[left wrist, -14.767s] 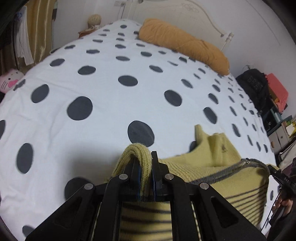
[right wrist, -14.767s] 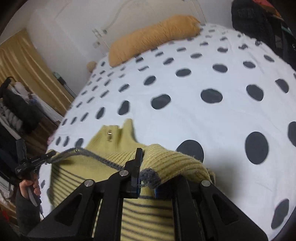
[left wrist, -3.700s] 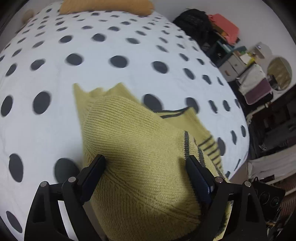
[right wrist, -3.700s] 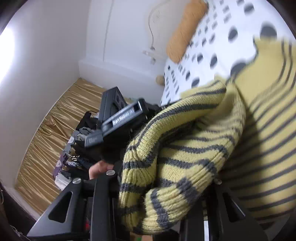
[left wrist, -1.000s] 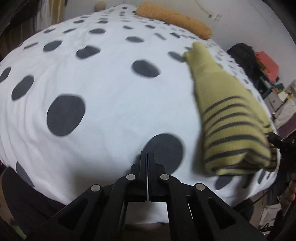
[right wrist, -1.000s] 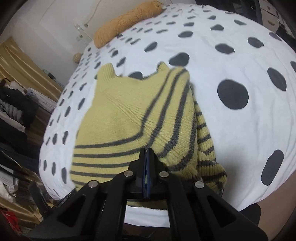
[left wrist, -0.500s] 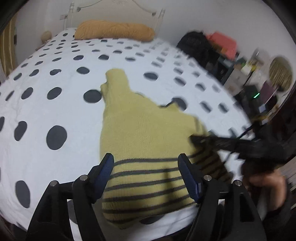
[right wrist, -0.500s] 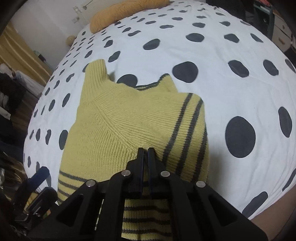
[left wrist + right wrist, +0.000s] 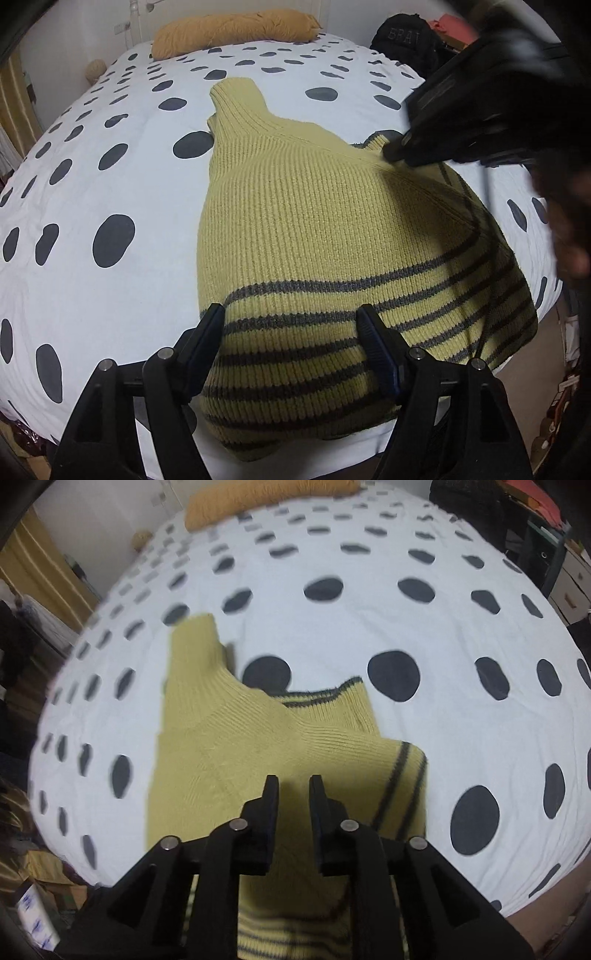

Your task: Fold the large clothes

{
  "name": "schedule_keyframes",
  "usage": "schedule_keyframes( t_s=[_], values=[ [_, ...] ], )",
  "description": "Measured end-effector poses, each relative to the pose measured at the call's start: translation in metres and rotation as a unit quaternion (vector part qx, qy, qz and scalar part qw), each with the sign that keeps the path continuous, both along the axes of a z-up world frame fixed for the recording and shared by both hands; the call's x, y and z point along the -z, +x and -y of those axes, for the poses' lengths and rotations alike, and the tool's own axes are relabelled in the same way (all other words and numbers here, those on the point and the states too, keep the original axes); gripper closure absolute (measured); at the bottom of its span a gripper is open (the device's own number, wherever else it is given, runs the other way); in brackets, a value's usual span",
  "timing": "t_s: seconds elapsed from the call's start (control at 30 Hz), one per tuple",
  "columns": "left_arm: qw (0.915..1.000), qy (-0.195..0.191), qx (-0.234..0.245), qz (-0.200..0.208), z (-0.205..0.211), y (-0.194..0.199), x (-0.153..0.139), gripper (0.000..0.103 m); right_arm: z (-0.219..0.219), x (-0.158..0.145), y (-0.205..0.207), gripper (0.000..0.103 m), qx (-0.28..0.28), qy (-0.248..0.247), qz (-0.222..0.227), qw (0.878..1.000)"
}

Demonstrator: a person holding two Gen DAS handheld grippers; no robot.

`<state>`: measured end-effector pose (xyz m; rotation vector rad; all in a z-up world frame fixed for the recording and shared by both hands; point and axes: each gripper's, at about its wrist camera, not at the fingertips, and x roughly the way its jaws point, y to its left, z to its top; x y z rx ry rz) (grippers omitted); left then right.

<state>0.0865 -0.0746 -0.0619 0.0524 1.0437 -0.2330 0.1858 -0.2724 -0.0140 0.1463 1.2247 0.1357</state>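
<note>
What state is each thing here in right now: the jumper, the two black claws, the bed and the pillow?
Yellow knitted sweater with grey stripes: folded, lying on the bed.
Left gripper: open, straddling the striped hem.
Right gripper: jaws opening, nothing pinched.
White bedspread with dark dots: spread flat.
Mustard bolster pillow: at the bed's head.

Both views were lit by dim, even indoor light with a slightly cool cast, and no lamp or window showed. Heavy fisheye distortion bulged the spotted bedspread (image 9: 110, 192) into a dome, and dark vignetting filled the corners. The left wrist view was mostly sharp: the knit ribs of the yellow striped sweater (image 9: 314, 229) read clearly. The right gripper (image 9: 395, 153), reaching in from the upper right, was smeared by motion blur and cast a soft shadow on the sweater. The right wrist view was softer all over, with spots streaked near the far orange pillow (image 9: 266, 494). No glare appeared anywhere.
</note>
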Motion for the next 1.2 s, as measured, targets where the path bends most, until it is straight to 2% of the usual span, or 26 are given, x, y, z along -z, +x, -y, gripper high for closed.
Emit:
schedule_keyframes(
  t_s=[0.03,0.1,0.13,0.17,0.23,0.37,0.47,0.57,0.63,0.7,0.73,0.8,0.9,1.0,1.07,1.13,1.2],
  values=[
    [1.0000,0.000,0.002,0.000,0.001,0.000,0.000,0.029,0.001,0.013,0.007,0.085,0.003,-0.005,-0.016,1.000],
    [1.0000,-0.003,0.004,-0.003,-0.001,0.003,0.001,0.025,0.006,0.048,0.024,0.088,0.013,-0.056,-0.031,0.998],
    [0.9999,-0.008,0.002,-0.008,-0.003,0.005,0.002,0.022,0.013,0.057,0.029,0.089,0.020,-0.047,-0.033,0.998],
    [0.9998,-0.016,-0.001,-0.015,-0.007,0.008,0.001,0.022,0.023,0.060,0.029,0.089,0.034,-0.013,-0.036,0.999],
    [0.9991,-0.035,-0.008,-0.023,-0.015,0.009,-0.003,0.022,0.032,0.040,0.016,0.088,0.038,0.015,-0.009,0.999],
    [0.9980,-0.053,-0.022,-0.025,-0.023,0.004,-0.017,0.024,0.042,-0.018,-0.042,0.083,0.045,0.013,0.059,0.997],
    [0.9982,-0.054,-0.018,-0.019,-0.022,-0.004,-0.023,0.023,0.038,-0.033,-0.094,0.057,0.021,0.012,0.070,0.997],
    [0.9983,-0.052,-0.012,-0.025,-0.015,-0.011,-0.019,0.022,0.025,-0.010,-0.126,0.057,-0.003,-0.016,0.044,0.999],
    [0.9988,-0.037,-0.006,-0.031,-0.010,-0.012,-0.008,0.019,0.021,0.023,-0.132,0.056,0.001,-0.081,0.037,0.996],
    [0.9991,-0.026,-0.009,-0.031,-0.011,-0.012,0.003,0.012,0.029,0.039,-0.135,0.045,0.001,-0.086,0.046,0.995],
    [0.9987,-0.034,-0.013,-0.037,-0.015,-0.011,0.007,0.012,0.041,0.041,-0.136,0.037,0.021,-0.059,0.039,0.997],
    [0.9971,-0.059,-0.023,-0.044,-0.025,-0.010,0.005,0.012,0.057,0.039,-0.139,0.037,0.039,-0.014,0.026,0.999],
    [0.9986,-0.042,-0.024,-0.022,-0.027,-0.015,-0.009,0.012,0.046,0.016,-0.158,0.038,0.046,-0.054,0.065,0.995],
    [0.9990,-0.035,-0.021,-0.020,-0.028,-0.020,-0.016,0.012,0.034,0.003,-0.171,0.037,0.045,-0.044,0.072,0.995],
    [0.9988,-0.036,-0.023,-0.023,-0.028,-0.023,-0.015,0.011,0.028,0.002,-0.174,0.037,0.047,-0.058,0.068,0.995],
    [0.9988,-0.031,-0.027,-0.027,-0.028,-0.022,-0.008,0.007,0.024,0.012,-0.170,0.033,0.044,-0.080,0.059,0.994],
    [0.9979,-0.032,-0.022,-0.052,-0.026,-0.018,0.005,0.006,0.027,0.036,-0.159,0.031,0.044,-0.074,0.023,0.996]
  ],
)
